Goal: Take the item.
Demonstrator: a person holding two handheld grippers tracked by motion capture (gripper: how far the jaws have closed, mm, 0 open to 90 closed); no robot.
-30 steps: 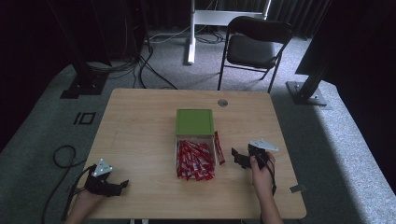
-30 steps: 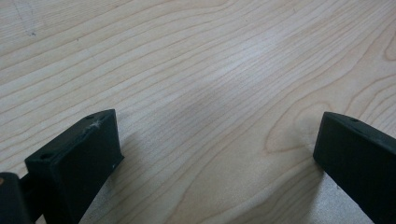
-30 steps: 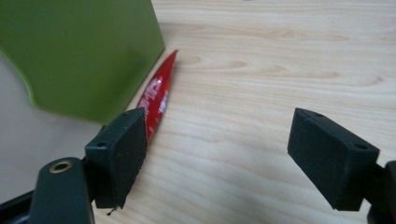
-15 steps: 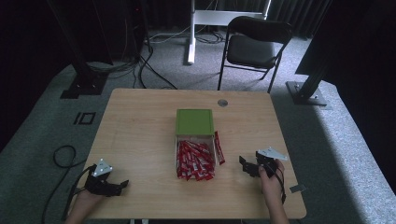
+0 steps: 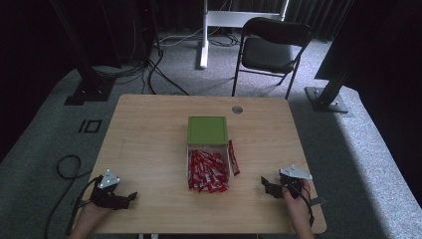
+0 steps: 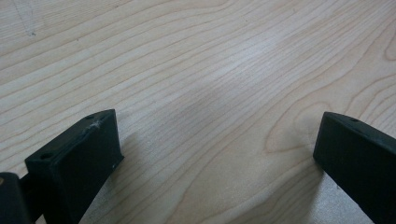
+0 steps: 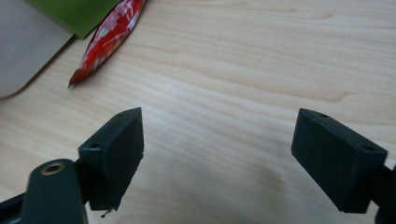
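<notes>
The long red shiny packet [image 5: 233, 158] lies beside the clear box, pointing away from the person. The right gripper [image 5: 269, 186] is nearer, wide open, empty. The left gripper [image 5: 125, 198] is wide open too.

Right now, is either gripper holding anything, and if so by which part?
Nothing is held. The left gripper and right gripper both stand open over bare table; the loose red packet lies apart, untouched.

Wooden table [image 5: 149, 144] with green box [image 5: 207, 130], red packets [image 5: 206, 171].
</notes>
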